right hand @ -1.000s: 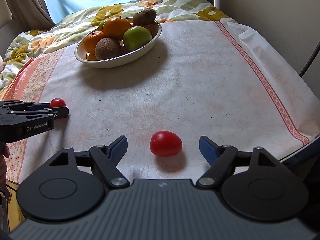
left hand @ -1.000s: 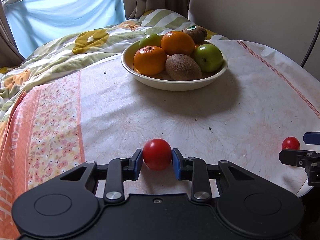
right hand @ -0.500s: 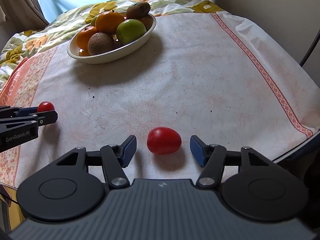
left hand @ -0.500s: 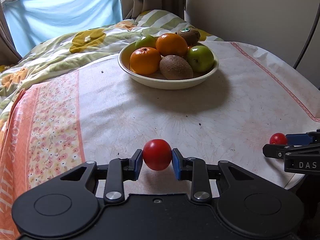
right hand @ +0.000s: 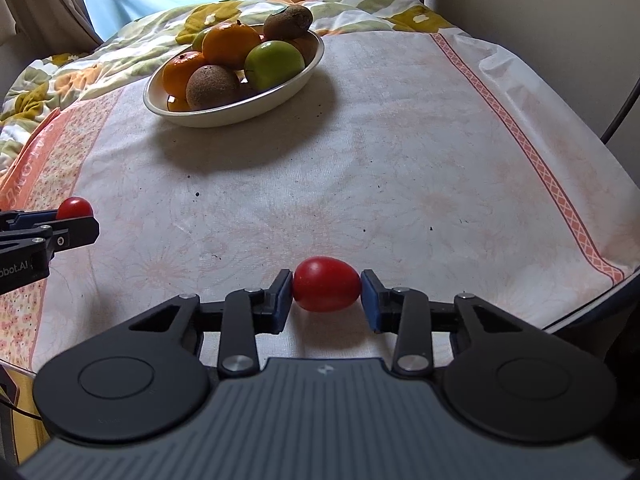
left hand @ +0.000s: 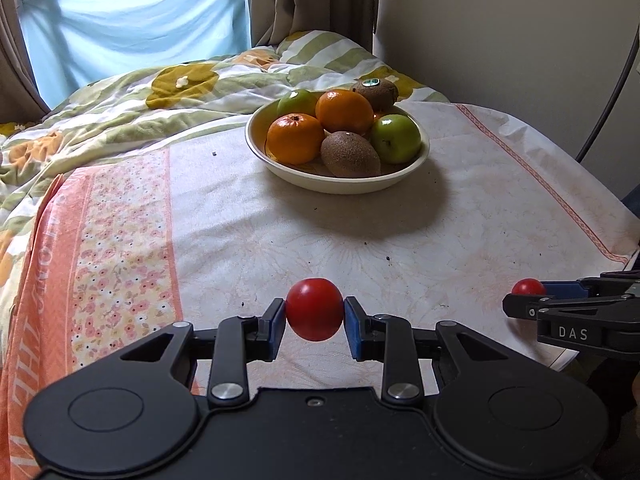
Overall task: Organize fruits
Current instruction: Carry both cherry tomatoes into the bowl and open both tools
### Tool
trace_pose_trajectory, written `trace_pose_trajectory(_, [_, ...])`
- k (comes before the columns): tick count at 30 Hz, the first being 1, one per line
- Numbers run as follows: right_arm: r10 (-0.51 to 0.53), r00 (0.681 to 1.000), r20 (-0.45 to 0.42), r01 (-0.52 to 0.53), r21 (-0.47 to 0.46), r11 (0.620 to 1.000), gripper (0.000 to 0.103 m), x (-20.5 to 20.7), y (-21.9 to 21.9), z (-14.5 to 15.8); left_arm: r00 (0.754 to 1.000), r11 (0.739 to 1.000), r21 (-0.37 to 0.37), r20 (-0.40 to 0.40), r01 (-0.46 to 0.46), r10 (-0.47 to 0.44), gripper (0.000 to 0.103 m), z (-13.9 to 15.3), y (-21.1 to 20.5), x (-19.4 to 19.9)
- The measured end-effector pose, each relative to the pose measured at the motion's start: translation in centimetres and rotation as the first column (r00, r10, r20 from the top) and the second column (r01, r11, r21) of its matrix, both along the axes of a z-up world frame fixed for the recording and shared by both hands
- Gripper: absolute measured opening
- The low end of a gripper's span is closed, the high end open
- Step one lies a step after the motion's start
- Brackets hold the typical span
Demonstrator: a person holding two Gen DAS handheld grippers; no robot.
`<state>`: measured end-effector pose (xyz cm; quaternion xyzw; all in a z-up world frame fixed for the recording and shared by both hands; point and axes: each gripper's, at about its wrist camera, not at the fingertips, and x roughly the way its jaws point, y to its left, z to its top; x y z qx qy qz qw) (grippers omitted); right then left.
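Note:
My left gripper (left hand: 315, 316) is shut on a round red tomato (left hand: 315, 309) and holds it above the tablecloth. It also shows in the right wrist view (right hand: 76, 216) at the far left. My right gripper (right hand: 326, 294) is shut on an oval red tomato (right hand: 326, 290) just above the cloth; it shows in the left wrist view (left hand: 528, 294) at the right. A cream bowl (left hand: 340, 182) at the far middle holds oranges (left hand: 295, 139), kiwis (left hand: 350, 155) and green apples (left hand: 395, 139). The bowl also shows in the right wrist view (right hand: 240, 110).
The table wears a white cloth (left hand: 440, 232) with an orange floral strip (left hand: 120, 240) on the left. A bed with a flowered quilt (left hand: 140, 104) lies behind. A wall (left hand: 500, 20) and a dark cable (left hand: 608, 92) are at the right.
My right gripper has closed from open onto the oval tomato. My left gripper has risen with the round tomato, and the bowl has slid farther away in its view.

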<state>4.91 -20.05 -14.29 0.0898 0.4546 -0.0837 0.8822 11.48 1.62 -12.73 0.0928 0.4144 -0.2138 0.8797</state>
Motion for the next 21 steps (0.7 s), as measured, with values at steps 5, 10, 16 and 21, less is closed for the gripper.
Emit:
trace_pose_trajectory(5, [0.021, 0.999, 0.032, -0.021, 0.009, 1.000, 0.051, 0.1, 0.7, 2.3, 1.000, 1.000, -0.016, 0.017, -0.008, 0.009, 0.035, 2.1, 0.5, -0.4])
trace_pose_trajectory(10, [0.034, 0.997, 0.075, -0.038, 0.040, 0.998, 0.051, 0.7, 0.9, 5.4, 0.999, 0.999, -0.045, 0.045, -0.025, 0.027, 0.035, 4.9, 0.9, -0.4])
trace_pose_trajectory(16, [0.082, 0.987, 0.141, -0.089, 0.040, 0.995, 0.051, 2.7, 0.9, 8.8, 0.995, 0.998, -0.050, 0.094, -0.037, 0.042, 0.035, 7.6, 0.6, 0.8])
trace_pose_trajectory(21, [0.120, 0.977, 0.178, -0.130, 0.043, 0.991, 0.051, 5.4, 0.2, 10.4, 0.991, 0.997, -0.055, 0.122, -0.057, 0.064, 0.035, 9.2, -0.1, 2.7])
